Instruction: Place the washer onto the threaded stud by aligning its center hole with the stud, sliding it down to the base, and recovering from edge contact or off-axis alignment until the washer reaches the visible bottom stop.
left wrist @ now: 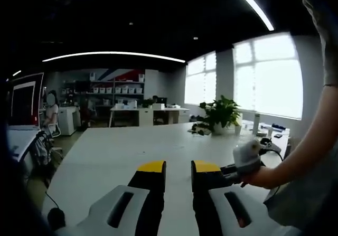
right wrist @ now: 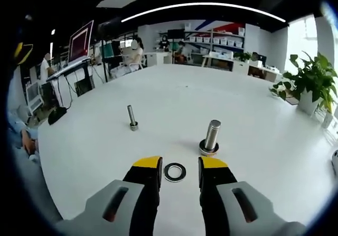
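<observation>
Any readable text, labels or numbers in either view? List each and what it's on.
None readable.
Monitor: screen content too blurred to read.
Shelf bins: any labels too small to read.
Washer, large stud, thin stud: no markings visible.

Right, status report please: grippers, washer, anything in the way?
Right hand-held gripper open, straddling washer flat on table. Left hand-held gripper open, empty. Large stud just beyond; thin stud farther left. Path clear.

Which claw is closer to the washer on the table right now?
Right. The right claw is open with the washer lying flat on the table between its tips. The left claw is held over bare table, with no washer near it.
</observation>
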